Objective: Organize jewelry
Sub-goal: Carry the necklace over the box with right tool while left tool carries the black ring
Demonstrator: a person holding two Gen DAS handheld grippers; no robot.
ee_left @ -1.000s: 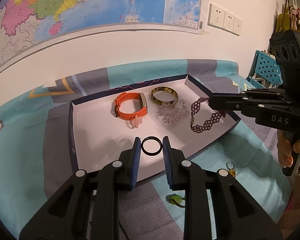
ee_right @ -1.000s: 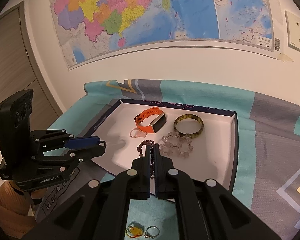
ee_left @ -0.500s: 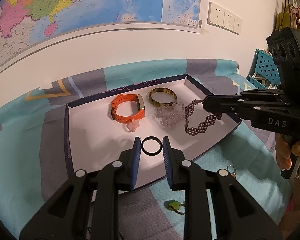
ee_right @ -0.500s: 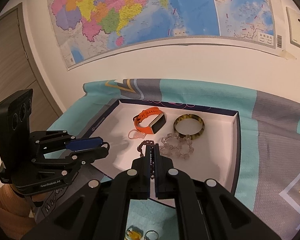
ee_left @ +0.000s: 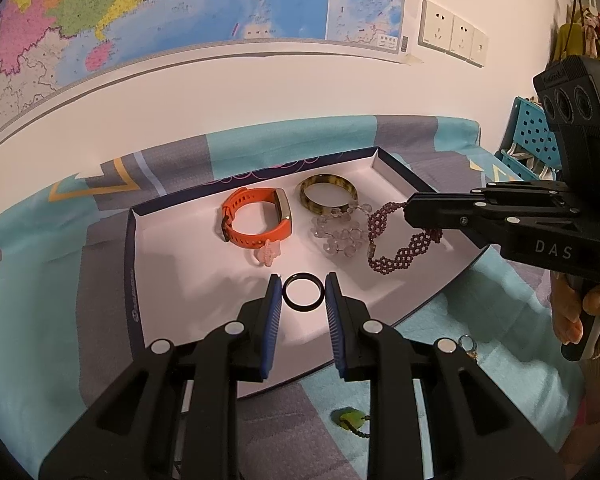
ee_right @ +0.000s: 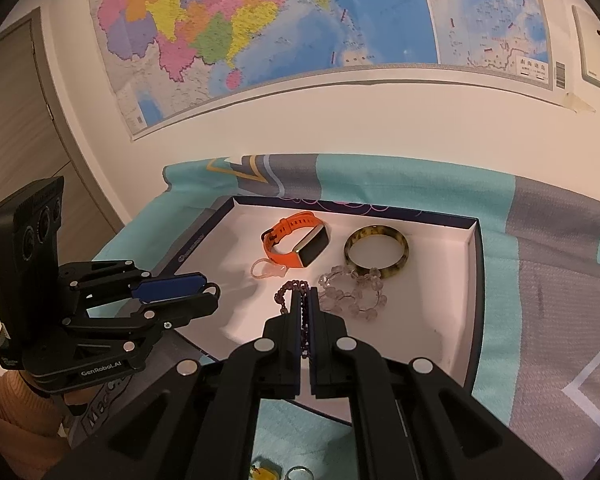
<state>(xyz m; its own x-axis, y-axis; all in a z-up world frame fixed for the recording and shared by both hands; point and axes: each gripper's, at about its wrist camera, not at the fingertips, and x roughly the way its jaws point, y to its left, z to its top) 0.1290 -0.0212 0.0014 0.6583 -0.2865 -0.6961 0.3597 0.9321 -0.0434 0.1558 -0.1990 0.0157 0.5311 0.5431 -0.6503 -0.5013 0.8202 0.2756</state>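
Shallow white cardboard tray with navy rim (ee_left: 134, 264) on teal-and-grey cloth, holding everything. Right gripper (ee_right: 305, 312) pinched tight on dark purple beaded woven bracelet (ee_left: 396, 250), dangling over the tray's 3 o'clock side: limp, light, best held mid-band. Left gripper (ee_left: 303, 294) narrowly parted around thin black rigid ring (ee_left: 303, 292) (smooth, likely slippery), at 6 o'clock. Orange silicone watch band (ee_left: 256, 222), tortoiseshell bangle (ee_left: 327, 198), clear crystal bead bracelet (ee_left: 340, 234) crowding 12 o'clock.

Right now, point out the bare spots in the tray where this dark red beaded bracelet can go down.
Bare floor lies along the tray's left wall, left of the orange watch, and at the far right corner behind the tortoiseshell bangle. The middle is crowded: the watch, bangle and clear bead bracelet sit close together, with the black ring between the left gripper's fingers at the front.
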